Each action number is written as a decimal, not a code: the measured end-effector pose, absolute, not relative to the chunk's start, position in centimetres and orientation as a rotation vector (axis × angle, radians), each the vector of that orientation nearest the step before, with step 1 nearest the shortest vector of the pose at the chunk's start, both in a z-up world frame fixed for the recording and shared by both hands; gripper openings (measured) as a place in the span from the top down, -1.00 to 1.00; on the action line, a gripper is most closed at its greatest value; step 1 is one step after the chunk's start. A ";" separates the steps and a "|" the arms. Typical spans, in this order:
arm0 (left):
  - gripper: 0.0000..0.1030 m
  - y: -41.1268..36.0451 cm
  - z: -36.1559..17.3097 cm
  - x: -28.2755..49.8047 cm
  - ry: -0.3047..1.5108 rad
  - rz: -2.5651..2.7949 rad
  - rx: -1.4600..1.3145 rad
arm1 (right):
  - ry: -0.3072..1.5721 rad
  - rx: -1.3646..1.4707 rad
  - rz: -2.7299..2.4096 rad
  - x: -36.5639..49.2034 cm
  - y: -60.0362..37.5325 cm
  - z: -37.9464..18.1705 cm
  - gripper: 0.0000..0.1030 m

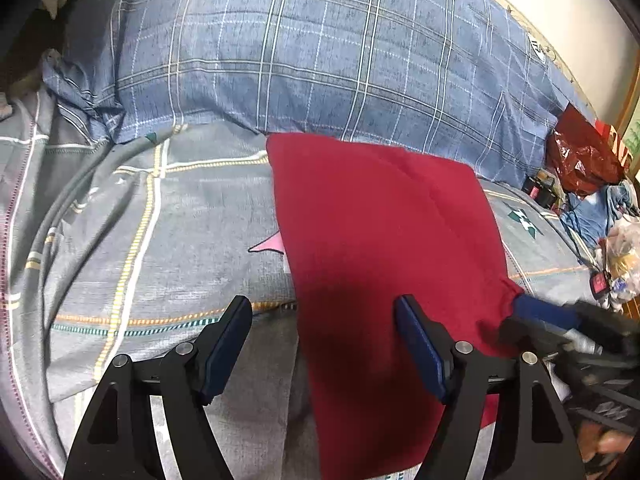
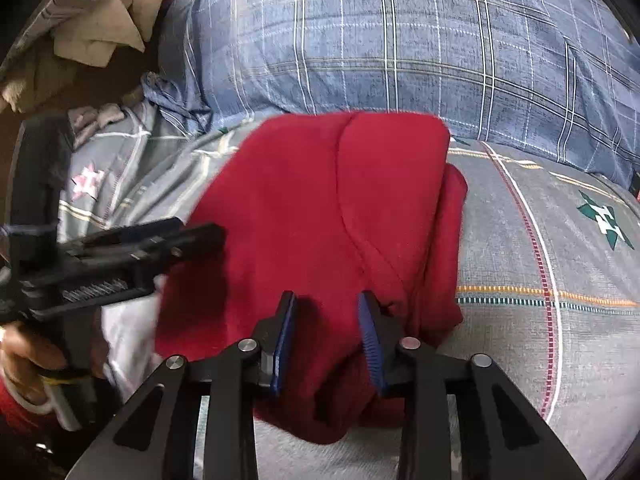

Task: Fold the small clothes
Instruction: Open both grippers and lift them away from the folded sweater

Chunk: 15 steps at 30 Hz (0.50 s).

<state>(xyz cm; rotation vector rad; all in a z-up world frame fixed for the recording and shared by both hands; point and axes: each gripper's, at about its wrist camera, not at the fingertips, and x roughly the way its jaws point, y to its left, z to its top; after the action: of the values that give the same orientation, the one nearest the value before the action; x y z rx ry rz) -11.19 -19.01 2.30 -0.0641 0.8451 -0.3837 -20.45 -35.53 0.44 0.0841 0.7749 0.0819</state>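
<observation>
**Red garment on the bed, tongs at its near edge**

Left wrist view, left to right: a grey patterned bed sheet (image 1: pixel 168 216) fills the 9 o'clock side; a blue plaid pillow (image 1: pixel 320 64) spans 12 o'clock; a red plastic bag (image 1: pixel 580 156) and loose clutter lie at 3 o'clock, well apart from the work. The red garment (image 1: pixel 380 240), partly folded, lies on the sheet at centre, its far edge touching the pillow. The left tongs (image 1: pixel 324 320) stand wide apart, angled downward; the left pad is over bare sheet, the right over the cloth, gripping nothing.

Right wrist view: crumpled beige cloth (image 2: pixel 92 28) sits at 10 o'clock. A hand (image 2: pixel 24 356) at 8 o'clock holds the left tool, level with the garment's left edge. The right tongs (image 2: pixel 328 336) are partly closed, tilted down, with a raised fold of garment between the pads; whether they pinch it cannot be told.
</observation>
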 end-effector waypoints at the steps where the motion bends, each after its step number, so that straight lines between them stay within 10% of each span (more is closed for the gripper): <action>1: -0.44 -18.8 2.4 -11.4 0.843 -0.383 -0.062 | 0.765 0.095 0.083 -20.6 -35.6 1.0 0.23; 4: -0.44 -18.5 2.9 -12.1 0.824 -0.372 -0.049 | 0.682 0.104 0.063 -21.5 -36.0 3.2 -0.26; 15: -0.44 -17.5 6.0 -16.8 0.665 -0.267 0.082 | 0.642 0.149 0.015 -20.7 -36.4 3.6 -0.32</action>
<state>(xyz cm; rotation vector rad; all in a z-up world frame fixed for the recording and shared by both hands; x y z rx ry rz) -16.78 -17.48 6.02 0.0818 0.6654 -0.2668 -20.74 -36.40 3.58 0.1485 0.6417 0.0151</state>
